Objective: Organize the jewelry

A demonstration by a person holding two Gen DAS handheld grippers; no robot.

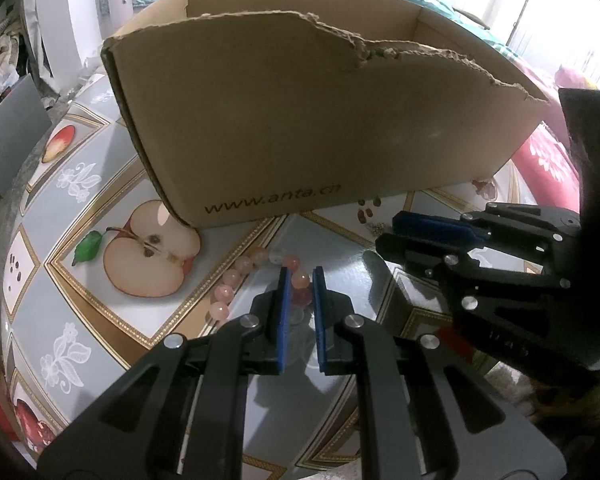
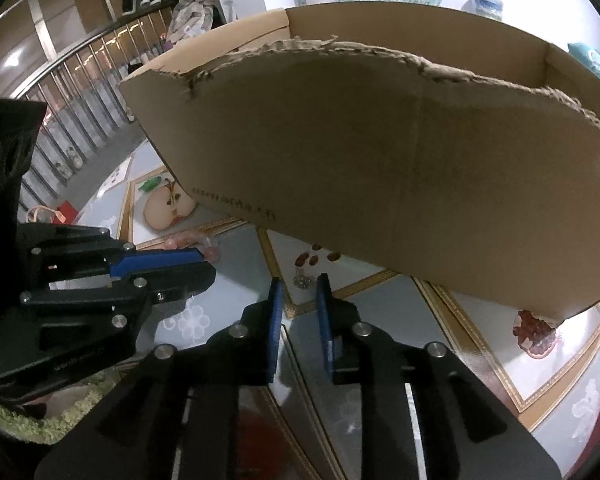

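Left gripper (image 1: 300, 276) pinches the pink bead bracelet (image 1: 236, 276) on the table (image 1: 80, 216), its loop trailing off leftward; right gripper (image 2: 298, 286), jaws narrowly apart and empty, points at small earrings (image 2: 303, 280) just ahead; cardboard box (image 1: 300, 120) waits beyond both.

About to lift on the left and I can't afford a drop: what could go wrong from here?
1. The left gripper pinches only a bead or two of the pink bead bracelet at its fingers' tips; round beads may slip.
2. The cardboard box's tall near wall has a torn rim that could snag the trailing strand.
3. The right gripper sits close beside; they might bump.
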